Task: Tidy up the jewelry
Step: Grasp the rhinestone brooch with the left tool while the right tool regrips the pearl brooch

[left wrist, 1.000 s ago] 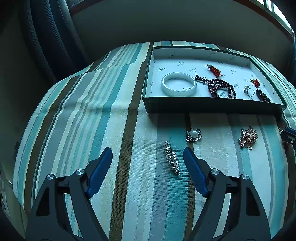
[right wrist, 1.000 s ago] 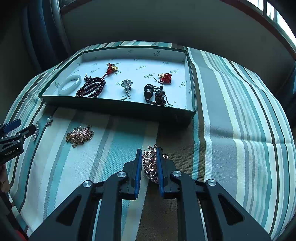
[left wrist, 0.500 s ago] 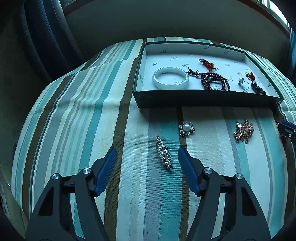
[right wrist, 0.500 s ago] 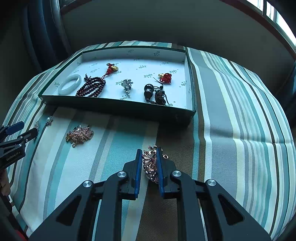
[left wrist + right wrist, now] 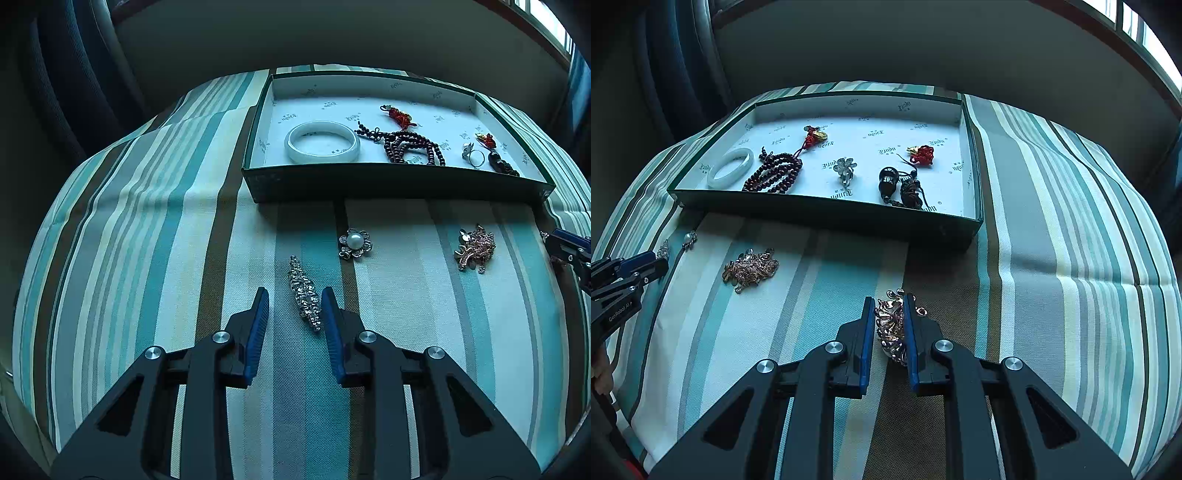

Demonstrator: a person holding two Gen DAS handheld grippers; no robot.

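The left tongs point(image 5: 295, 310) have just been closing around the long rhinestone brooch point(image 5: 304, 293), pads not yet pressing. The right tongs point(image 5: 889, 321) stay clamped on a rose-gold brooch point(image 5: 892, 326), likely bound for the tray point(image 5: 827, 218).

A long silver rhinestone brooch point(image 5: 305, 292) is lying flat on the striped surface point(image 5: 147, 236), running from 11 to 5 o'clock. A pearl flower brooch point(image 5: 355, 244) is sitting at its 1 o'clock, a rose-gold cluster brooch point(image 5: 475, 248) well apart at 3 o'clock. Another rose-gold piece point(image 5: 892, 325), possibly a brooch, is standing on edge. The green box point(image 5: 388, 186) is holding a white bangle point(image 5: 322, 142) and dark beads point(image 5: 410, 146).
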